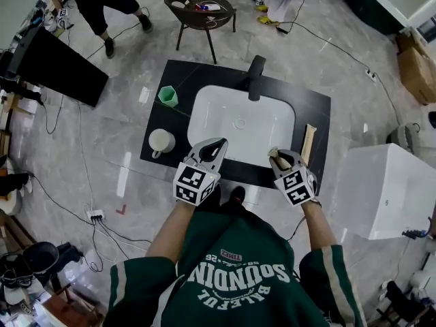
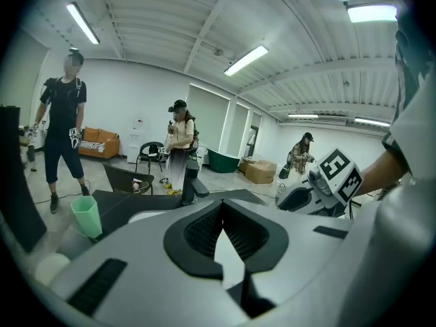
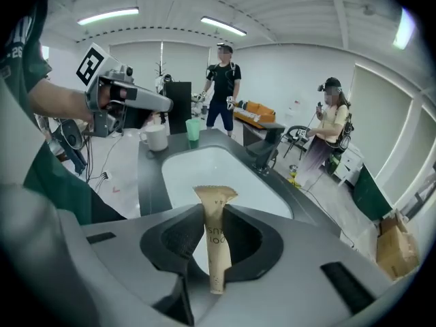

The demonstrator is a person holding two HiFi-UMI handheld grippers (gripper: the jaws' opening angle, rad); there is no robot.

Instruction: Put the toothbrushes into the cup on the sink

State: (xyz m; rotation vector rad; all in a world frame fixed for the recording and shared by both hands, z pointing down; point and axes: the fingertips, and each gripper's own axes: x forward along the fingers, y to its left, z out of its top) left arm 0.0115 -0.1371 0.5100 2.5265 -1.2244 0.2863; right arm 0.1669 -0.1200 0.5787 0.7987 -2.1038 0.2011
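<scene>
The wrapped toothbrush (image 3: 216,240) is clamped between the jaws of my right hand-held gripper (image 1: 281,159). It is held clear of the worktop (image 1: 204,73), above its front edge and right of the middle.

I judge it very light: a stiff, thin handle inside a soft paper sleeve. The paper looks likely to crease, or to slide on the handle, so the grip belongs on the firm middle of the stick. The flared, serrated end seems to be empty paper and is no place to hold.

Its long axis runs along my jaws. The flared end pokes out past the tips, slanting down towards the basin (image 1: 238,142), and the other end runs back towards the gripper's body.

A second toothbrush (image 1: 308,144), also wrapped, lies flat on the worktop along the basin's right side, its length running front to back.

My left hand-held gripper (image 1: 210,150) hangs over the front edge of the worktop with its jaws closed and nothing between them.

The green cup (image 1: 167,96) stands near the far left corner, well apart from my load. A white mug (image 1: 161,142) sits by the left edge. I cannot tell which of the two is meant.
</scene>
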